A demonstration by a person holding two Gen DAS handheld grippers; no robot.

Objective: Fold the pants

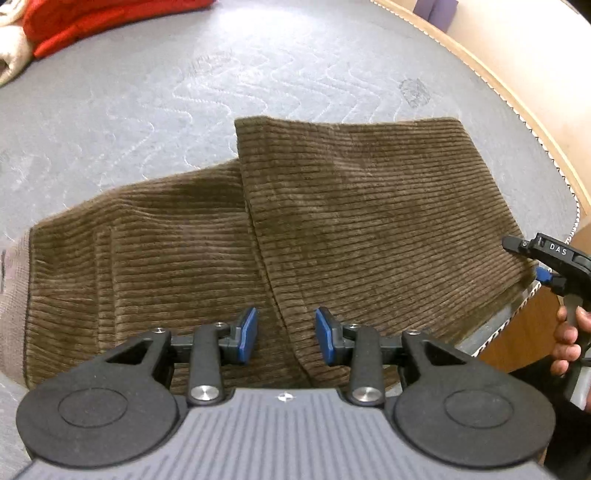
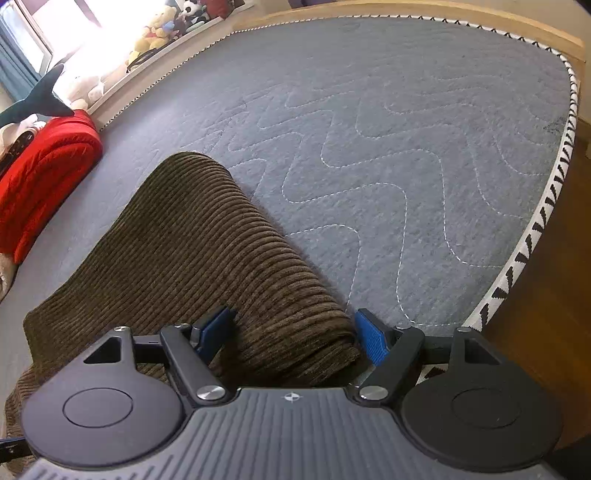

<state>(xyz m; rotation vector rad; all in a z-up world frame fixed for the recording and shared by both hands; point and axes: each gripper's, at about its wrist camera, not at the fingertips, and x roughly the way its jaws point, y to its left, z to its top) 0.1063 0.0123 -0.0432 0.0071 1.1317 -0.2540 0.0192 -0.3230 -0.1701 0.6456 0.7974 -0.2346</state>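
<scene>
A grey quilted mattress (image 2: pixel 406 155) with wavy stitching fills most of both views, edged by black-and-white patterned piping (image 2: pixel 550 206) and a wooden bed frame (image 1: pixel 491 70). A folded red blanket (image 2: pixel 44 177) lies at the left edge. Stuffed toys (image 2: pixel 159 29) line a bright sill at upper left, near a dark toy shark (image 2: pixel 40 99)

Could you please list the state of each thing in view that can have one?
Pants: brown corduroy, lying on the mattress, partly folded, one layer over another.
Left gripper: open above the pants, pads gripping nothing.
Right gripper: open wide, straddling the pants' edge near the mattress corner.
Red blanket: folded, on the mattress's far side.
Mattress: bare, no sheet.
</scene>
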